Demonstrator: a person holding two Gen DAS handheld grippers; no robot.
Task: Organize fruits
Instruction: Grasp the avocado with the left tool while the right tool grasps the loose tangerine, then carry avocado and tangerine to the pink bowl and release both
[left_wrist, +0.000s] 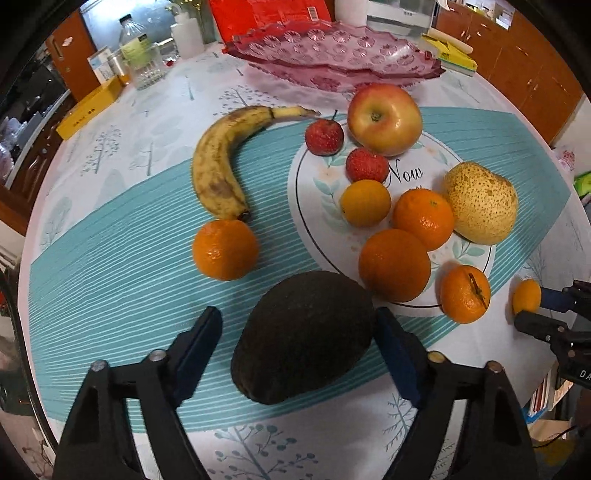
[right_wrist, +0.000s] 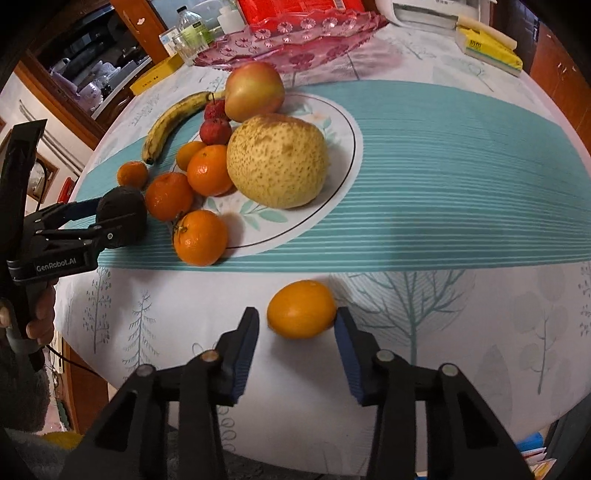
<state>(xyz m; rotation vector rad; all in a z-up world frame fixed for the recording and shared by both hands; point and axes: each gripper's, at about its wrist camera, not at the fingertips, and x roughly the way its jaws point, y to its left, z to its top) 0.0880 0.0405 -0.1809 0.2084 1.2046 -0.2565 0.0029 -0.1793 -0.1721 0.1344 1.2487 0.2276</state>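
On the worktop (right_wrist: 461, 206) lie one banana (left_wrist: 214, 162), one apple (left_wrist: 384, 118), one pear (left_wrist: 480, 203), one avocado (left_wrist: 303, 336), two small red fruits (left_wrist: 324, 136) and six oranges. The far pink glass dish (left_wrist: 332, 48) holds nothing. "Now" is printed on the tablecloth's white circle (left_wrist: 317, 206); the left gripper's body reads "GenRobot.AI". The left gripper (left_wrist: 299, 332) straddles the avocado, jaws wide, the right finger about touching. The right gripper (right_wrist: 297, 325) brackets the near orange (right_wrist: 301, 309), jaws apart, not clamped.
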